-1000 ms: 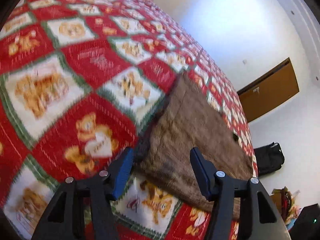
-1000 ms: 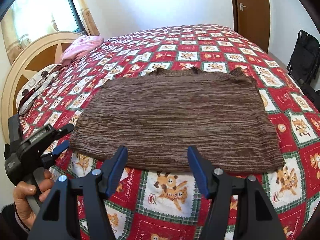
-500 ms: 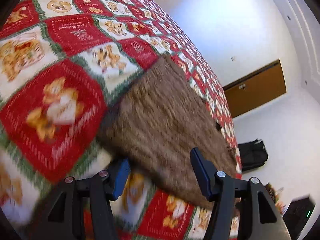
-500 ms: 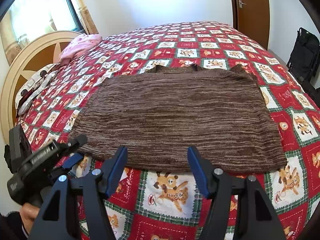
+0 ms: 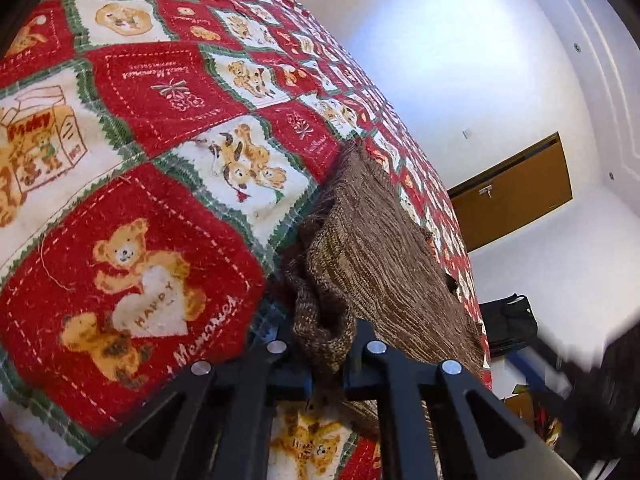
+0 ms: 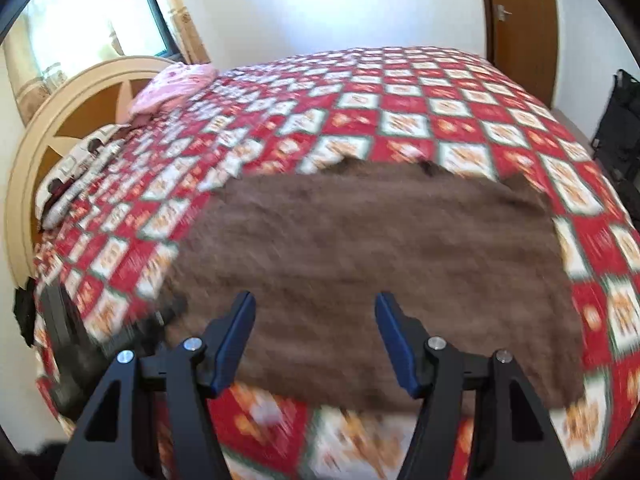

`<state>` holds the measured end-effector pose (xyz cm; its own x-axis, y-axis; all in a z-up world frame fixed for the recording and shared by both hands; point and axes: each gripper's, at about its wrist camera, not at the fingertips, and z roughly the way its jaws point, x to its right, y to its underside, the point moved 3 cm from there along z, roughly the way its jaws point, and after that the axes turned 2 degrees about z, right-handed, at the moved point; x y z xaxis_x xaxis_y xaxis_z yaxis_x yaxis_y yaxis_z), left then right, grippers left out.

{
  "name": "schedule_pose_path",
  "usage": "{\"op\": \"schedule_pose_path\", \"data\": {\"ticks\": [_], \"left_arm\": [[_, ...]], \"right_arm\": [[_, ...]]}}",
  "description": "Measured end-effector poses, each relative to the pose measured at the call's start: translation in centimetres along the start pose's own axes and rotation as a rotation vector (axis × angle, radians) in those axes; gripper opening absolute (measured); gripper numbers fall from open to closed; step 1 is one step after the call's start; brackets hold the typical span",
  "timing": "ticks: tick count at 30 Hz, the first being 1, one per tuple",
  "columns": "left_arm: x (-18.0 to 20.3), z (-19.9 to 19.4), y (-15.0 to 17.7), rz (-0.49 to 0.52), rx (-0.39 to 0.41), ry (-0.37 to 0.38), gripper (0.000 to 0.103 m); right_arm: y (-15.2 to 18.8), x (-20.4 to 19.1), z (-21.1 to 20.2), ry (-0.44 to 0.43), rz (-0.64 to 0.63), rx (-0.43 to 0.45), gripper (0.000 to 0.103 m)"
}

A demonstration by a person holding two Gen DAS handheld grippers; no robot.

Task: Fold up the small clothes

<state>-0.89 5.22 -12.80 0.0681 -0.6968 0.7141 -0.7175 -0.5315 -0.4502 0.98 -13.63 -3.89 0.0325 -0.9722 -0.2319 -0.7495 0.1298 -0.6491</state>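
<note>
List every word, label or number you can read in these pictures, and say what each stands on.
"HAPPY": white heart held by the bear, on the bedspread.
"Memories": same red square, below the bear.
"Pinky", not sharp: printed carton at the left edge.
Script on the upper red squares: too small.
Right wrist view: blurred, nothing readable.

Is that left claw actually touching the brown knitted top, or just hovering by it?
Touching. In the left wrist view the left claw is closing on a bunched corner of the brown knitted top, and the knit fills the space between its jaws.
</note>
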Motion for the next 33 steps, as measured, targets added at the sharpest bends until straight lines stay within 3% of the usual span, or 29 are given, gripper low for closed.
{"op": "schedule_pose_path", "data": {"ticks": [6, 11, 16, 23, 26, 27, 28, 30, 33], "left_arm": [[0.3, -0.6, 0.2, 0.037, 0.028, 0.003, 0.007], [0.3, -0.6, 0.3, 0.047, 0.028, -0.001, 0.007], [0.4, -0.8, 0.3, 0.056, 0.029, -0.012, 0.007], [1.0, 0.0, -0.1, 0.057, 0.022, -0.026, 0.007], [1.3, 0.0, -0.3, 0.073, 0.022, -0.04, 0.007], [1.4, 0.0, -0.3, 0.08, 0.022, -0.042, 0.007], [1.5, 0.0, -0.4, 0.088, 0.022, -0.043, 0.007], [2.0, -0.1, -0.7, 0.126, 0.024, -0.041, 0.007], [4.2, -0.7, -1.1, 0.265, 0.051, -0.029, 0.007]], "right_arm": [[-6.3, -4.8, 7.8, -0.127, -0.028, -0.055, 0.066], [-7.8, -9.0, 14.4, -0.112, -0.089, -0.126, 0.069], [-8.0, -11.6, 19.3, -0.041, -0.158, -0.204, 0.074], [-5.9, -13.8, 20.8, 0.141, -0.394, -0.182, 0.07], [-6.0, -13.3, 20.4, 0.157, -0.408, -0.178, 0.051], [-6.2, -13.1, 20.3, 0.165, -0.4, -0.174, 0.037], [-6.5, -12.8, 20.3, 0.162, -0.391, -0.175, 0.029], [-6.9, -12.2, 20.1, 0.122, -0.364, -0.184, 0.022], [-7.8, -10.9, 19.2, 0.02, -0.27, -0.198, 0.018]]}}
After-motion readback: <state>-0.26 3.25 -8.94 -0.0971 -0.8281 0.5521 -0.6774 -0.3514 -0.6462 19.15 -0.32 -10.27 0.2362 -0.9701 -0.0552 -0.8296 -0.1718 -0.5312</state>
